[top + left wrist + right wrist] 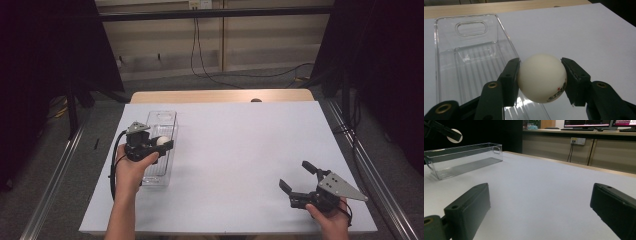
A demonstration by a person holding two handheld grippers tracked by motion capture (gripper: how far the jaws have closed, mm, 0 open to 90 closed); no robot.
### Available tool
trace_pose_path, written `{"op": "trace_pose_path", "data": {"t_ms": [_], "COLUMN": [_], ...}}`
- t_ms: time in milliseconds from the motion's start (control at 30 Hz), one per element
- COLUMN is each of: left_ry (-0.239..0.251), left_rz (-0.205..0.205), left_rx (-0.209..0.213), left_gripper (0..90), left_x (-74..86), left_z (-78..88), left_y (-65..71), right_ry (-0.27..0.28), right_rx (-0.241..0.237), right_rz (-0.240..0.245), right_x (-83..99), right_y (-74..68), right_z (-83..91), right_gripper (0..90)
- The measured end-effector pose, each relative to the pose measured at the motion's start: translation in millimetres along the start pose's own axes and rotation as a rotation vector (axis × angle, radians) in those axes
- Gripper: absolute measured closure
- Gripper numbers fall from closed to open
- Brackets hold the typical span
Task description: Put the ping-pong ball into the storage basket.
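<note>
A white ping-pong ball (541,78) with small printed marks sits clamped between the jaws of my left gripper (161,142). It hangs over the right edge of a clear plastic bin (469,62), which lies on the left side of the white table (240,145). From the high view the ball (162,140) is above the bin (161,125). My right gripper (297,176) rests low near the table's front right, jaws wide apart with nothing between them. The right gripper view shows the bin (461,160) and the ball (455,135) far off at the left.
The bin holds nothing and has a cut-out handle (471,28) at its far end. A wooden strip (220,96) runs along the table's far edge. Dark curtains stand on both sides, and cables (200,55) hang against the back wall.
</note>
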State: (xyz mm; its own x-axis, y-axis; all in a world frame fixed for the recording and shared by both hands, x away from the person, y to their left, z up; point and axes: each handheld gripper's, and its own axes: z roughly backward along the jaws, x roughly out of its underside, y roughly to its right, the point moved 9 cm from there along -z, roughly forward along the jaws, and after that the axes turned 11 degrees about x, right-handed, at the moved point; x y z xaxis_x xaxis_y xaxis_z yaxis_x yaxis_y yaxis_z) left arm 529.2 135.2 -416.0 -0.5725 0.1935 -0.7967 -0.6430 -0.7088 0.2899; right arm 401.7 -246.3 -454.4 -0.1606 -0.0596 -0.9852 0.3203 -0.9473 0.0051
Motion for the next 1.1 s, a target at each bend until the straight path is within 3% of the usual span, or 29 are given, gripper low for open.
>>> {"op": "trace_pose_path", "data": {"t_ms": [700, 900, 1033, 1100], "left_ry": [-0.011, -0.015, -0.008, -0.004], "left_rz": [0.01, -0.006, -0.003, -0.006], "left_rx": [-0.059, -0.081, -0.089, -0.099], "left_gripper": [51.0, 50.9, 49.0, 43.6], "left_x": [11.1, 13.9, 15.5, 14.8], "left_z": [3.7, 4.5, 3.4, 3.8], "left_y": [-18.0, -24.5, -26.8, -27.7], "right_ry": [0.003, 0.006, 0.003, 0.004], "right_rx": [0.004, 0.0, -0.001, -0.002], "right_rz": [0.002, 0.001, -0.003, 0.004], "right_x": [-0.5, -0.9, -0.9, -0.5], "right_y": [-0.3, -0.8, -1.8, -1.9], "right_z": [-0.7, -1.6, -2.2, -2.7], "right_gripper": [2.1, 2.2, 2.2, 2.1]}}
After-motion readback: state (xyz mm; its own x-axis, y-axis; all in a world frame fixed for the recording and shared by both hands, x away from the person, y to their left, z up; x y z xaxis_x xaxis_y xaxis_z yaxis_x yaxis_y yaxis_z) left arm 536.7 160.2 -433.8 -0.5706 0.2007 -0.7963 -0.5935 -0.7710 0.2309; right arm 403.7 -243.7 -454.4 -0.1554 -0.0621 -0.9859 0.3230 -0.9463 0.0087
